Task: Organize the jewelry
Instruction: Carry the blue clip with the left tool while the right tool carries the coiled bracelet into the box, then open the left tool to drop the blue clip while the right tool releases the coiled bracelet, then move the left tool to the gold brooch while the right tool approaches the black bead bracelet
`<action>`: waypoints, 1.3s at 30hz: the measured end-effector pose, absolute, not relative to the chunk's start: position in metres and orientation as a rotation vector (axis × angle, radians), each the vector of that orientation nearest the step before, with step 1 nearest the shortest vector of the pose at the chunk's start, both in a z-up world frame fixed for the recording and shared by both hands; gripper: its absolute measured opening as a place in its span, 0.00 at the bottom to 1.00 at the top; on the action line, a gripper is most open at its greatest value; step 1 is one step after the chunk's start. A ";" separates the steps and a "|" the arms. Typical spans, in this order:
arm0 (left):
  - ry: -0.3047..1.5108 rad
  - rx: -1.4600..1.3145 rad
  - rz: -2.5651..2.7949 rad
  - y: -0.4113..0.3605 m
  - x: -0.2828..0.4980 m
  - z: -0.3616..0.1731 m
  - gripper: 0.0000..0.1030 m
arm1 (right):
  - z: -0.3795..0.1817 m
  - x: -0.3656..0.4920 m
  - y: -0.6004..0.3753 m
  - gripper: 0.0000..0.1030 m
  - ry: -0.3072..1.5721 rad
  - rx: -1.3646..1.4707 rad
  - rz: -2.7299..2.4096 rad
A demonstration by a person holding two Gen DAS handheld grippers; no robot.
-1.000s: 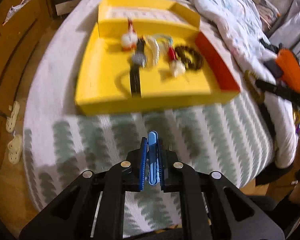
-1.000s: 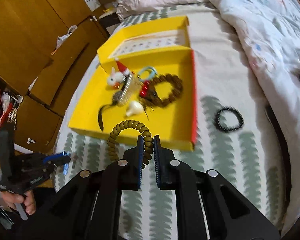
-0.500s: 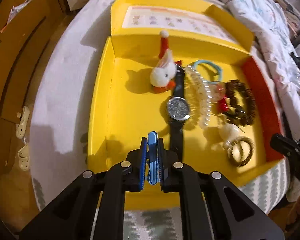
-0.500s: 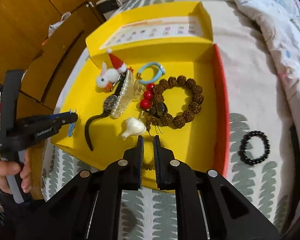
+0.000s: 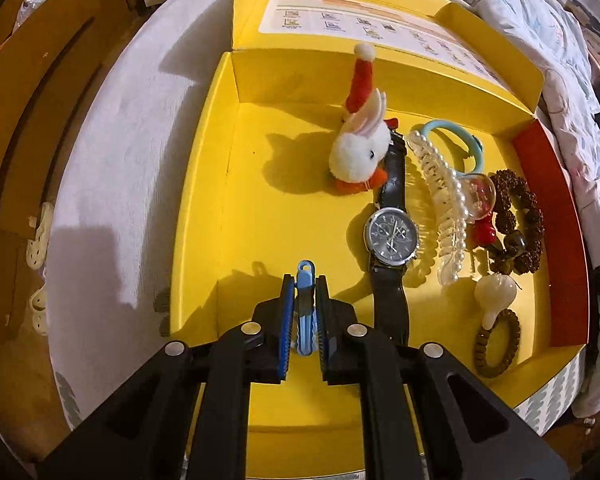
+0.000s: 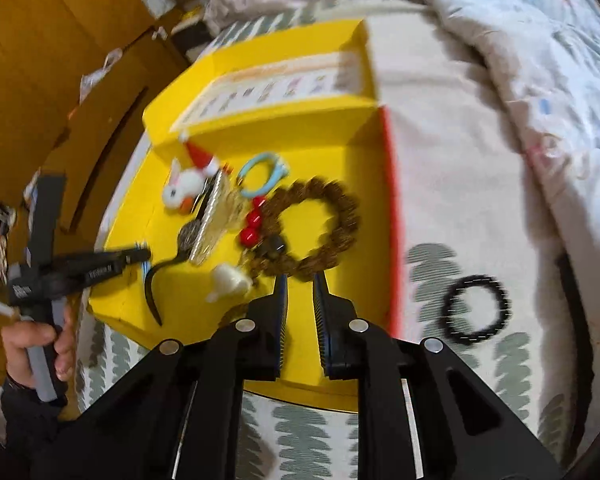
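L jaws easing apart round blue clip [image 5: 305, 304], R jaws opening, empty, over yellow tray [image 6: 342, 280]

I see the wristwatch [image 5: 392, 236] in the box [image 5: 204, 184], hair claw [image 5: 440, 200] just right; a bead bracelet [image 6: 475, 309] lies outside on the bed [image 6: 460, 184].

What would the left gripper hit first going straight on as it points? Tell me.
Most likely the bare yellow floor of the box. The left gripper, its jaws opening around a blue clip, points steeply down at it, left of the watch. Depth is uncertain.
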State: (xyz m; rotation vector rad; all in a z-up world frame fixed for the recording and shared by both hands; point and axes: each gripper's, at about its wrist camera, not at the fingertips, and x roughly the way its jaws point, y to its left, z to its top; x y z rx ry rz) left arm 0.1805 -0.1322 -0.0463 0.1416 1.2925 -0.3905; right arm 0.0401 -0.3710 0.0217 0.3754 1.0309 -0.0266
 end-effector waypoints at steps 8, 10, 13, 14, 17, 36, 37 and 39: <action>1.185 0.171 -0.363 -0.133 0.163 -0.023 0.53 | 0.028 0.002 -0.443 0.20 0.990 0.446 -0.197; 1.159 0.177 -0.360 -0.131 0.153 -0.015 0.53 | 0.020 -0.006 -0.456 0.20 1.016 0.444 -0.239; 1.116 0.198 -0.368 -0.127 0.130 -0.001 0.53 | -0.001 -0.015 -0.471 0.20 1.072 0.450 -0.276; 1.100 0.202 -0.381 -0.125 0.118 0.004 0.53 | -0.009 -0.018 -0.476 0.20 1.092 0.449 -0.295; 1.072 0.193 -0.421 -0.119 0.088 0.018 0.64 | -0.026 -0.024 -0.486 0.20 1.133 0.457 -0.330; 1.229 0.331 -0.586 -0.156 -0.007 -0.032 0.67 | -0.056 -0.001 -0.494 0.20 1.181 0.396 -0.339; 1.232 0.343 -0.583 -0.158 -0.008 -0.034 0.67 | -0.057 0.000 -0.494 0.20 1.185 0.396 -0.340; 1.235 0.364 -0.581 -0.161 -0.012 -0.039 0.68 | -0.059 0.003 -0.495 0.20 1.191 0.397 -0.340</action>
